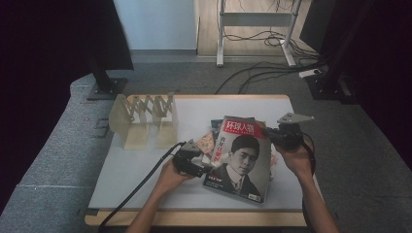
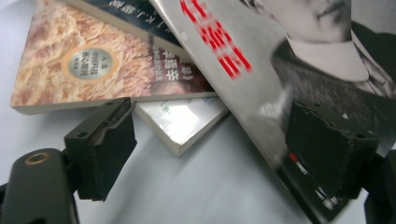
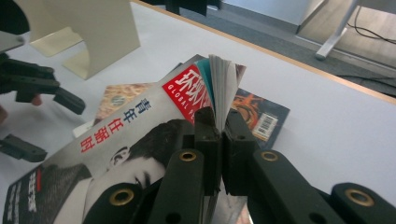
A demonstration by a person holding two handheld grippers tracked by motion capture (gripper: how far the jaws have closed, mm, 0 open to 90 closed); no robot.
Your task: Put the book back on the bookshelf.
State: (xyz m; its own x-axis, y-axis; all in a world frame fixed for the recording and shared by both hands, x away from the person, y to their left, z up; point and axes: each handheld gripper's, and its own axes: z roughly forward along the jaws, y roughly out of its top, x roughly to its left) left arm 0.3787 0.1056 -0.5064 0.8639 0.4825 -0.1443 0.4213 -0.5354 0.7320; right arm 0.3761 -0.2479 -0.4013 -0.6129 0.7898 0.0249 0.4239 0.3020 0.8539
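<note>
A magazine (image 1: 240, 155) with a black-and-white portrait cover and a red title lies tilted on a small pile of books. My right gripper (image 1: 268, 133) is shut on its upper right edge, and in the right gripper view the jaws (image 3: 219, 126) pinch that edge while loose pages fan out above them. My left gripper (image 1: 206, 170) is at the magazine's lower left corner. In the left gripper view its jaws (image 2: 215, 149) stand wide open, one on each side of the magazine's (image 2: 261, 70) lower edge, with neither pad pressing on it.
Under the magazine lie a brown textured book (image 2: 93, 60), a white book (image 2: 182, 116) and an orange-covered book with a barcode (image 3: 259, 114). A beige folding rack (image 1: 145, 119) stands at the back left of the white table (image 1: 145, 184). Cables trail on the floor behind.
</note>
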